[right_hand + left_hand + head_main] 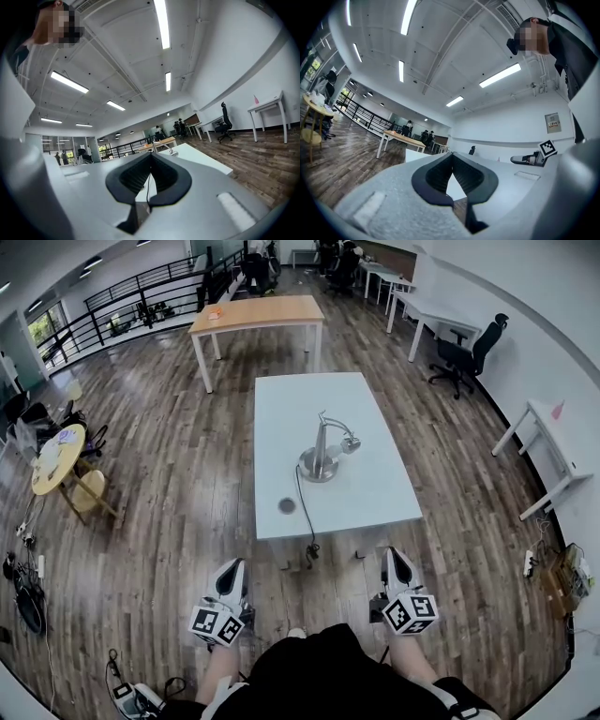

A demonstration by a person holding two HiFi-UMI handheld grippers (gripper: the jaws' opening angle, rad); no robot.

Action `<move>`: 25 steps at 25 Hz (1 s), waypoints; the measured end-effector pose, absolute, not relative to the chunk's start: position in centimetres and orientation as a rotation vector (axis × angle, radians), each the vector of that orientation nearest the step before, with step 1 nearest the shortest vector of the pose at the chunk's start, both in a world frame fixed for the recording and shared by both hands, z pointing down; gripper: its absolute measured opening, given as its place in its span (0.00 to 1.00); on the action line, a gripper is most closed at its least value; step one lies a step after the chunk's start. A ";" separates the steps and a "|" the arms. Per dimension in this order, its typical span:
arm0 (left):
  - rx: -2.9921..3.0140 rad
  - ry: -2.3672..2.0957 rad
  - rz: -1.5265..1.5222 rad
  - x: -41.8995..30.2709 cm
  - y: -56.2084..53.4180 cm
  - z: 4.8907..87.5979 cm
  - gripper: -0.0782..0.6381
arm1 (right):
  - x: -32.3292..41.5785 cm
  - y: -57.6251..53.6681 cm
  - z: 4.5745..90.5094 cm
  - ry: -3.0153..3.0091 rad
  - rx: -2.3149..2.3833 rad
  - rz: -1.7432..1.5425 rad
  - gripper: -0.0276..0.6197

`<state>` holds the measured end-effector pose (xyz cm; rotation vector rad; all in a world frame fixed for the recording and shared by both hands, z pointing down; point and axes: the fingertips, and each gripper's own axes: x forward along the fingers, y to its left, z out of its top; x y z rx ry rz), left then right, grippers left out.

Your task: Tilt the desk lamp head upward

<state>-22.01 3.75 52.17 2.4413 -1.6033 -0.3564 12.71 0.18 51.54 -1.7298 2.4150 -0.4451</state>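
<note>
The lamp [323, 451] is standing near the middle of the white bench [375, 493], resting on its round base [319, 467]. Its arm is rising from the base and bending toward the right of the head view. The lamp head [350, 443] is sitting at the end of that arm, lower than the arm's top. A cable [302, 502] is running from the base to the near edge of the bench and dropping over it.

The person is holding both grippers side by side over the floor, short of the near edge and well apart from the lamp. The left gripper [232, 566] is showing its jaws closed together with nothing between them [452, 159]. The right gripper [395, 557] is likewise fully closed and holding nothing [151, 158]; the lamp [169, 151] is showing just above its jaws, far ahead.

A wooden table [258, 313] is standing beyond the bench, and a chair [464, 357] is sitting off to the right
</note>
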 end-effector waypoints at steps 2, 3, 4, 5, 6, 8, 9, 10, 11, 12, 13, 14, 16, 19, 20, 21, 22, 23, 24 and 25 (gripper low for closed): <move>2.427 -1.602 -0.356 -22.0 2.8 52.5 0.11 | 12.9 -0.2 51.9 2.415 -1.745 -0.458 0.05; 2.425 -1.598 -0.355 -21.9 2.2 52.6 0.11 | 13.2 -0.4 52.1 2.410 -1.756 -0.466 0.05; 2.426 -1.592 -0.353 -21.7 1.7 52.7 0.11 | 13.6 -0.7 52.4 2.400 -1.767 -0.479 0.05; 2.431 -1.586 -0.349 -21.4 1.0 52.7 0.11 | 14.0 -1.2 52.7 2.388 -1.777 -0.494 0.05; 2.437 -1.582 -0.347 -21.1 0.4 52.7 0.11 | 14.4 -1.8 52.9 2.379 -1.783 -0.506 0.05; 2.444 -1.580 -0.350 -20.5 -1.0 52.5 0.11 | 15.0 -3.4 53.1 2.375 -1.782 -0.516 0.05; 2.441 -1.584 -0.353 -20.2 -1.7 52.4 0.11 | 15.3 -4.5 53.1 2.378 -1.777 -0.518 0.05; 2.435 -1.591 -0.354 -20.0 -2.5 52.3 0.11 | 15.4 -5.6 53.1 2.381 -1.769 -0.520 0.05; 2.428 -1.599 -0.355 -19.9 -3.2 52.3 0.11 | 15.4 -6.8 53.0 2.384 -1.759 -0.523 0.05; 2.423 -1.605 -0.355 -19.8 -4.0 52.1 0.11 | 15.4 -8.0 52.8 2.389 -1.748 -0.522 0.05; 2.422 -1.610 -0.355 -19.6 -4.8 51.9 0.11 | 15.4 -9.2 52.5 2.396 -1.735 -0.517 0.05; 2.426 -1.613 -0.354 -19.4 -5.6 51.6 0.11 | 15.3 -10.4 52.1 2.406 -1.720 -0.511 0.05; 2.434 -1.626 -0.354 -19.0 -7.2 51.1 0.11 | 15.3 -12.8 51.5 2.427 -1.688 -0.506 0.05; 2.422 -1.673 -0.366 -18.8 -9.4 50.4 0.11 | 15.3 -15.8 50.9 2.455 -1.642 -0.498 0.05; 2.412 -1.687 -0.370 -18.8 -10.0 50.2 0.11 | 15.4 -16.8 50.7 2.460 -1.630 -0.494 0.05; 2.403 -1.697 -0.372 -18.6 -10.6 50.0 0.11 | 15.5 -17.7 50.6 2.463 -1.619 -0.492 0.05; 2.398 -1.705 -0.371 -18.4 -11.2 49.9 0.11 | 15.7 -18.6 50.5 2.463 -1.609 -0.495 0.05; 2.394 -1.711 -0.368 -18.1 -11.7 49.9 0.11 | 15.9 -19.5 50.5 2.462 -1.600 -0.503 0.05; 2.391 -1.718 -0.365 -17.7 -12.2 49.9 0.11 | 16.2 -20.4 50.6 2.463 -1.589 -0.516 0.05; 2.387 -1.726 -0.364 -17.4 -12.8 49.9 0.11 | 16.4 -21.3 50.6 2.463 -1.575 -0.531 0.05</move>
